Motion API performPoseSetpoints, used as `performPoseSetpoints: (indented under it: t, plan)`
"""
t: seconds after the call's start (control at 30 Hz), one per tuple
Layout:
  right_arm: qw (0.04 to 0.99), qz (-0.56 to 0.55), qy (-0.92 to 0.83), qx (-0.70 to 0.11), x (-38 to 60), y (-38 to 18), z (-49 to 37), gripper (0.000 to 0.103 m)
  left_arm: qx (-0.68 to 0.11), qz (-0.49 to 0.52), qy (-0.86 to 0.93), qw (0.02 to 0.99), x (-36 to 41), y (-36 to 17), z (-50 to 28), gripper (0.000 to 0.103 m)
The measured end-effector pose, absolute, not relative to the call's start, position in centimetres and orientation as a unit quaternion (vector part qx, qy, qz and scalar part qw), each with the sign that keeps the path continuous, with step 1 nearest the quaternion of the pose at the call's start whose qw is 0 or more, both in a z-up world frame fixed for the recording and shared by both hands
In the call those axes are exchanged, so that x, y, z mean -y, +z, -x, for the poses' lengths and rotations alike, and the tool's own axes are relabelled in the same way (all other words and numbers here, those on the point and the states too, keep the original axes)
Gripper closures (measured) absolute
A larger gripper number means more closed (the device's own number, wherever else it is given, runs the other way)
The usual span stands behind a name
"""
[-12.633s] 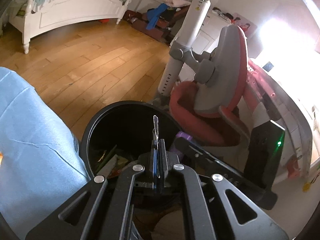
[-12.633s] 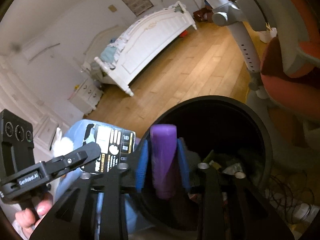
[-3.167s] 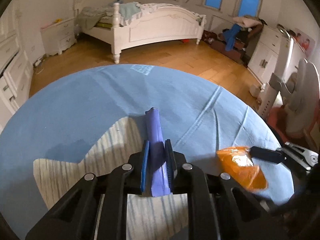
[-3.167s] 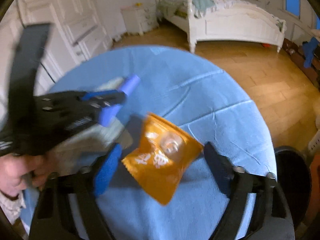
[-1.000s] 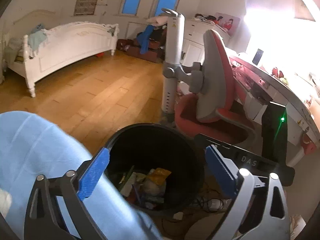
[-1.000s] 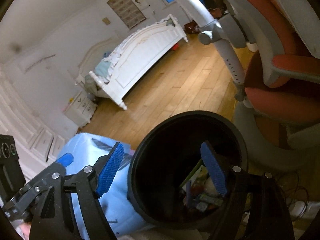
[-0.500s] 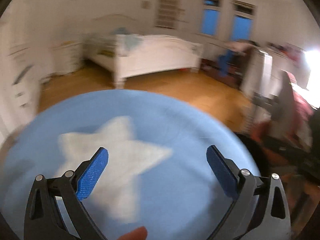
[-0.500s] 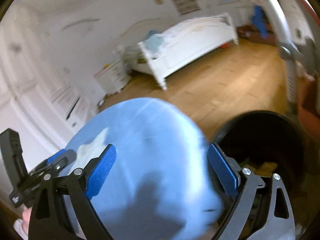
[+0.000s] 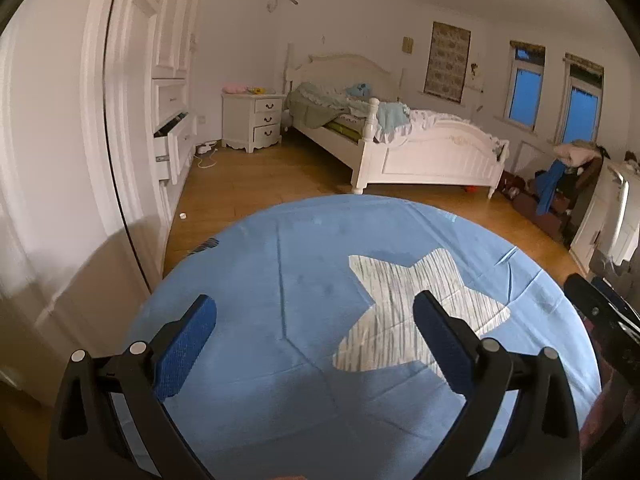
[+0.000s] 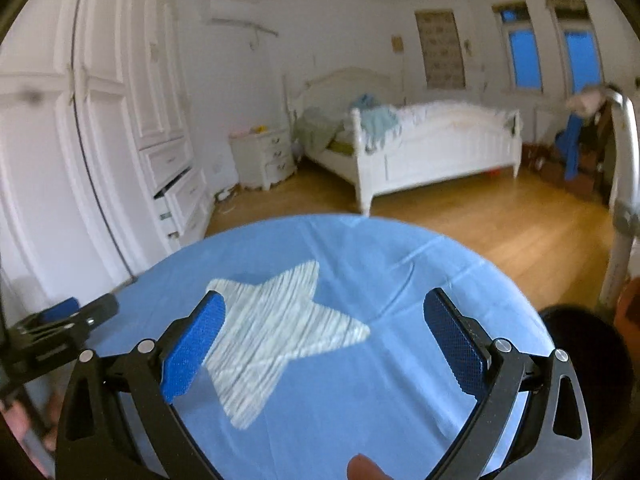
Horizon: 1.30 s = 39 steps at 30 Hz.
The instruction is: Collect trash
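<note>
My left gripper is open and empty above a round table with a blue cloth that has a grey-white star patch. My right gripper is open and empty above the same blue cloth and star patch. I see no trash on the cloth in either view. The black trash bin shows at the right edge of the right wrist view, beside the table. The left gripper shows at the left of the right wrist view, and the right gripper at the right of the left wrist view.
A white bed and nightstand stand at the far side of the wooden floor. White wardrobes with an open drawer line the left wall. A chair post stands near the bin.
Both grippers have swung from over the bin back to the table. Both remain open and empty. The views have steadied over the star patch.
</note>
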State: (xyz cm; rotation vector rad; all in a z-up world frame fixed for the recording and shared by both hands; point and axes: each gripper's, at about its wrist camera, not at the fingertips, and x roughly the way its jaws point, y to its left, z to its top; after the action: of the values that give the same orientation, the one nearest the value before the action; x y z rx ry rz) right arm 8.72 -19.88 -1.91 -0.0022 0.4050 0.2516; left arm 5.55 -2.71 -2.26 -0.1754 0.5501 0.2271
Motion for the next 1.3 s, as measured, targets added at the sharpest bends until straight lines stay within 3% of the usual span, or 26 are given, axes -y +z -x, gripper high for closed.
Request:
performPoseSetpoints:
  t: [0.3, 1.3]
  plan:
    - [0.985, 0.034, 0.107, -0.129, 19.3, -1.8, -7.0, 0.005, -0.250, 0.098, 0.112, 0.957, 1.7, -2.5, -5.0, 0.005]
    - [0.987, 0.014, 0.109, -0.119, 19.9, -1.8, -6.1, 0.005, -0.258, 0.078, 0.108, 0.957, 2.1, -2.6, -5.3, 0.005]
